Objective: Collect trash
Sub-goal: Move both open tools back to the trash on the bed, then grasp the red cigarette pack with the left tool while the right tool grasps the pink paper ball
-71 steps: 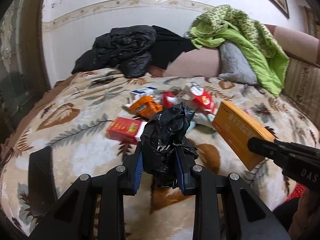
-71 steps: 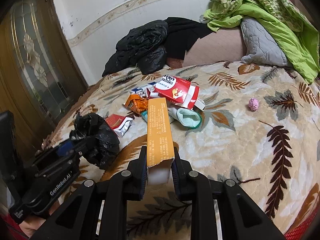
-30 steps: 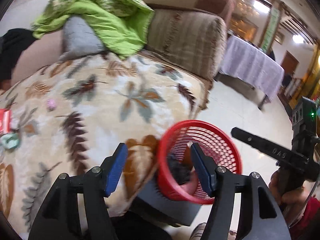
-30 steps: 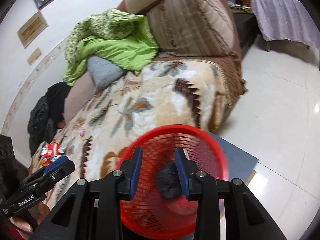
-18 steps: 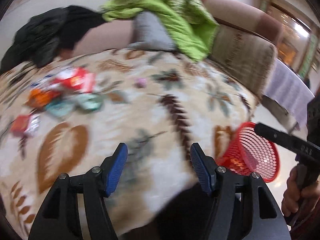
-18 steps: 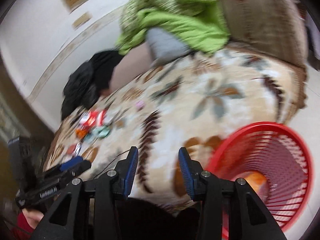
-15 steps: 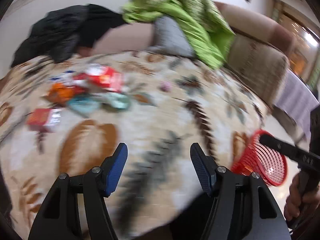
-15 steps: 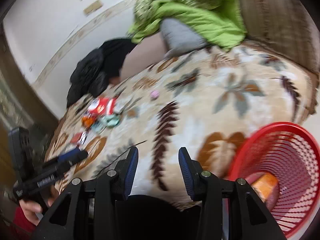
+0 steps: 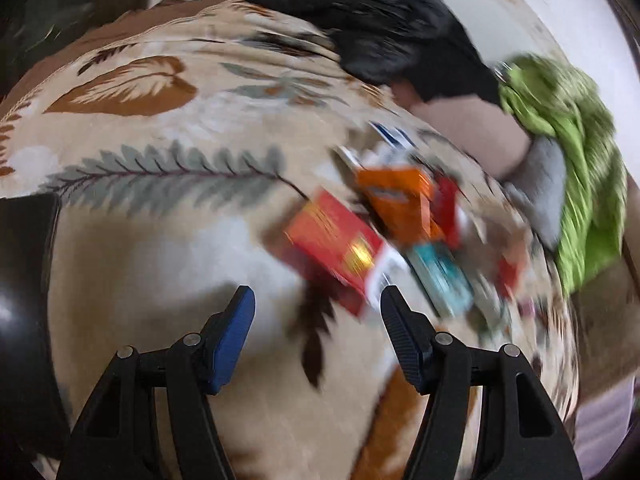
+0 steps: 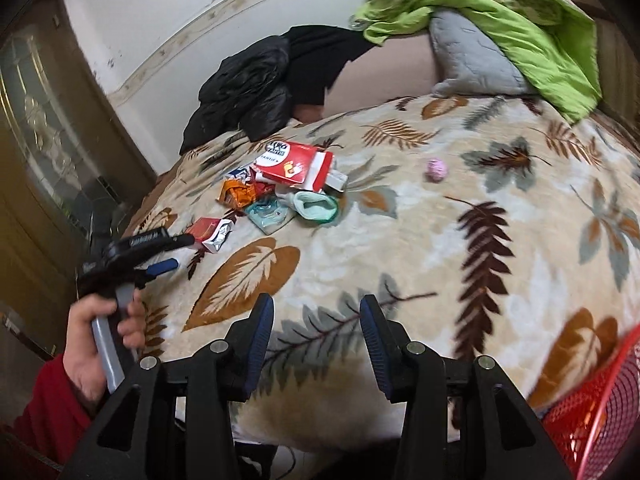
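Note:
Trash lies in a pile on the leaf-patterned bed cover [image 10: 400, 240]: a small red box [image 9: 332, 246] [image 10: 208, 232], an orange wrapper [image 9: 400, 200] [image 10: 238, 196], a teal packet [image 10: 266, 212], a large red and white carton [image 10: 296, 164] and a pink ball [image 10: 436, 169]. My left gripper [image 9: 316, 312] is open and empty, just short of the small red box; it also shows in the right wrist view [image 10: 176, 252]. My right gripper [image 10: 316, 320] is open and empty over the bed's near edge. The red mesh basket [image 10: 600, 420] is at the lower right.
Black clothes [image 10: 264, 88] and a green blanket [image 10: 500, 12] over a grey pillow [image 10: 472, 60] lie at the head of the bed. A wooden door [image 10: 36, 140] with a glass panel stands on the left.
Both grippers let go of the black bag and the yellow box into the red basket, then swung back to the bed. My left gripper has closed in on the small red box.

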Demonstrator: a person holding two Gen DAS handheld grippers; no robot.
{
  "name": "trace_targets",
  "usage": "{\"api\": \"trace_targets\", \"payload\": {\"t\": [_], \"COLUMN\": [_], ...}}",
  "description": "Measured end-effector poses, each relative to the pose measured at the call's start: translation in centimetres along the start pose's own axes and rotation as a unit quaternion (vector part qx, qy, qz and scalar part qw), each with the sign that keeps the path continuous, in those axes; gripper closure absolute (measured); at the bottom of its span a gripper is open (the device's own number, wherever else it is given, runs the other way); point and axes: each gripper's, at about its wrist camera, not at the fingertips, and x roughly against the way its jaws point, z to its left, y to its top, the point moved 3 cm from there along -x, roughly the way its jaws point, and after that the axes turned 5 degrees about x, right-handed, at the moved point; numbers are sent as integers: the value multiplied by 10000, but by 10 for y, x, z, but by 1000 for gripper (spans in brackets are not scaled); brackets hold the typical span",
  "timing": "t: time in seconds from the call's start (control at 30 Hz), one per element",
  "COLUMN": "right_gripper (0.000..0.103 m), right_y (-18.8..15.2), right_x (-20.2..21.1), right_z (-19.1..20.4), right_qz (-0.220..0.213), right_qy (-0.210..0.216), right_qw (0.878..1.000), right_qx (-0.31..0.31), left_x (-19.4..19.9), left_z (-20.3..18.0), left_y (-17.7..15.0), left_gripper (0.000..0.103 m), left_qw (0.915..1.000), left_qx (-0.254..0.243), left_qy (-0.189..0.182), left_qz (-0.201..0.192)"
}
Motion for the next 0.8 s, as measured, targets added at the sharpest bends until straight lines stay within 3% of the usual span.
{"api": "trace_targets", "payload": {"t": [0.13,0.2,0.3,0.4,0.47,0.53,0.6,0.7,0.8], "right_gripper": [54,54,54,54,54,54,54,54,54], "right_y": [-2,-2,-3,-2,-2,-2,-3,-3,-3], "right_x": [-11,-11,-14,-15,-15,-14,-13,-11,-10], "right_z": [-7,-14,-22,-24,-25,-24,-24,-24,-25], "right_qz": [98,63,115,66,36,24,3,-49,-64], "right_qy": [43,119,158,231,299,327,350,430,425], "right_qw": [9998,9994,9984,9977,9972,9970,9969,9963,9962], "right_qx": [-157,-323,-528,-638,-691,-702,-705,-749,-762], "left_x": [-19,-30,-39,-32,-19,0,20,38,25], "left_z": [3,2,-3,-21,-34,-52,-65,-71,-66], "left_y": [40,49,40,22,-1,-30,-47,-43,-26], "left_gripper": [39,39,39,39,39,39,39,37,35], "left_qw": [9994,9997,9994,9966,9891,9722,9595,9633,9755], "left_qx": [-23,-96,-100,-564,-779,-1220,-1612,-2043,-1883], "left_qy": [155,71,-309,-505,-1043,-1623,-1955,-1610,-1086], "left_qz": [-303,-231,96,319,684,1166,1228,655,348]}}
